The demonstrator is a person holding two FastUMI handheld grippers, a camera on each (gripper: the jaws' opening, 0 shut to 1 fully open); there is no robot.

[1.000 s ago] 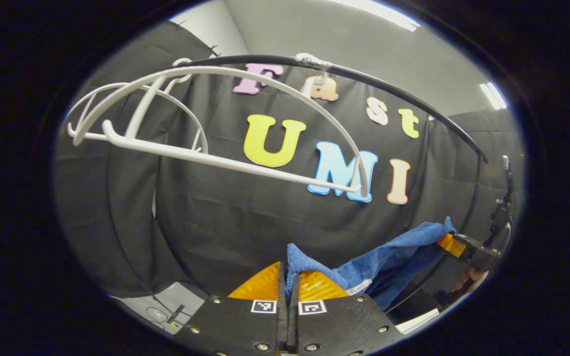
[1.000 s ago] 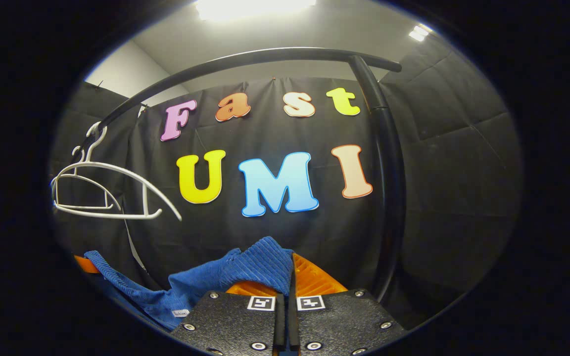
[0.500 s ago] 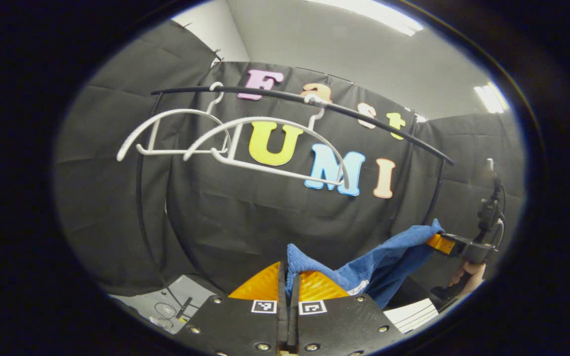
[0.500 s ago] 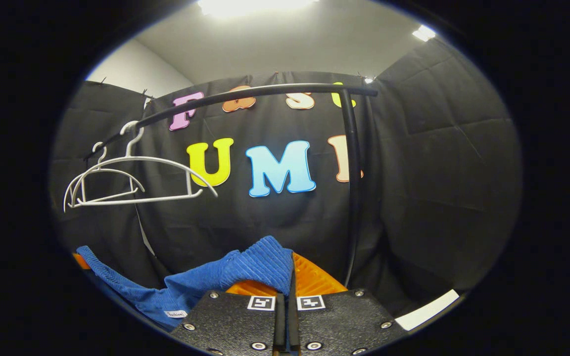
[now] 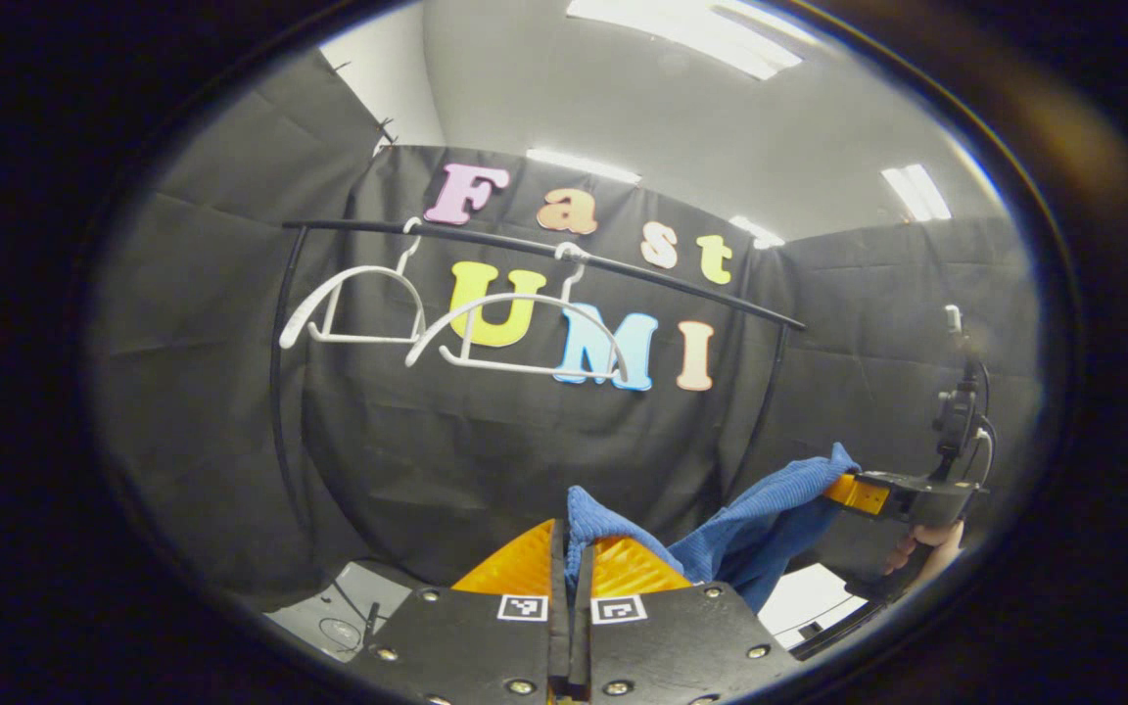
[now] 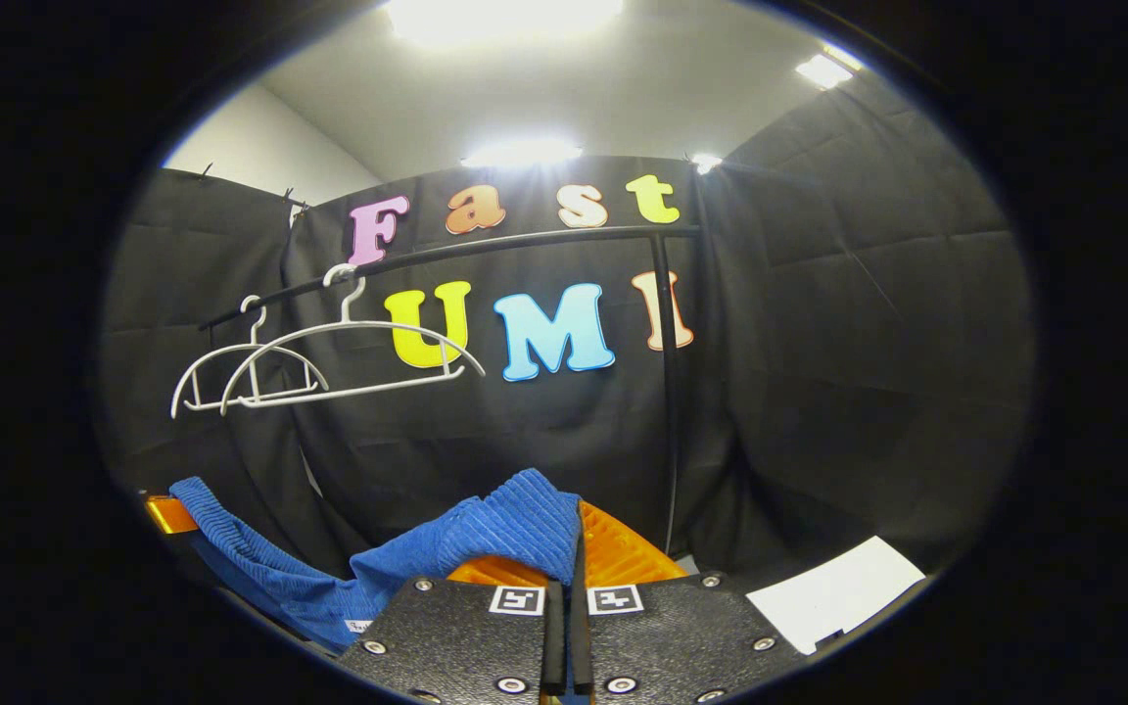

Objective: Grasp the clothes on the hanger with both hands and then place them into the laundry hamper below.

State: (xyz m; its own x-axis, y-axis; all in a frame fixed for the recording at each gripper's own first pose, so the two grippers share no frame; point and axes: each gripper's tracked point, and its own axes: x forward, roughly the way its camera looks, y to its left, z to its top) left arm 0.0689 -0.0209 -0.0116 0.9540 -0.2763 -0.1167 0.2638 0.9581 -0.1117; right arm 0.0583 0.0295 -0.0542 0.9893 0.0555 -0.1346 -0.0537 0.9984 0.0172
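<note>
- Blue ribbed cloth garment (image 5: 750, 519) is hanging stretched between both grippers, long axis running roughly sideways from one to the other, middle sagging.
- Left gripper (image 5: 571, 548) is clamping one end; right gripper (image 6: 571, 539) is clamping the other.
- Two bare white plastic hangers (image 6: 329, 357) are hanging on the black metal rail (image 6: 486, 250), well above the garment.

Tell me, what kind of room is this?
Probably a staged recording booth, not a home: black cloth walls, a clothes rail with bare white hangers, and ceiling strip lights.
</note>
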